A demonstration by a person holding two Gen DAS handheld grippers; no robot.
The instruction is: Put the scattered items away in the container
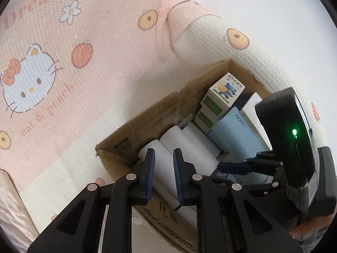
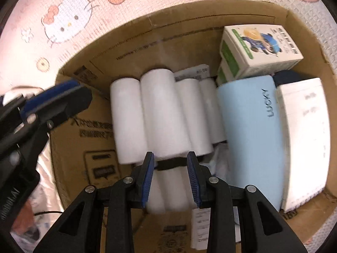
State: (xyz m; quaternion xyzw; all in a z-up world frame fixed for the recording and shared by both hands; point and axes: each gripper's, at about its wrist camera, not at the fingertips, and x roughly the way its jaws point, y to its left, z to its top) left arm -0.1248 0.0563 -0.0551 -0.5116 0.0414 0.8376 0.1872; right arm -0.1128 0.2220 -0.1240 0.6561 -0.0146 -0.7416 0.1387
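A: Your left gripper (image 1: 163, 176) has black plastic arms, silver round rivets and ribbed blue pads (image 1: 150, 175).

B: Your right gripper (image 2: 170, 179) matches it; its black housing (image 1: 294, 139) carries a small green light (image 1: 294, 132).

One cardboard box (image 2: 189, 42); four white rolls (image 2: 160, 113); two green-white cartons (image 2: 259, 48); one blue "LUCKY" pack (image 2: 252, 137)

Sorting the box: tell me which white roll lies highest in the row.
The second roll from the left; it rides above its neighbours, right ahead of the right gripper.
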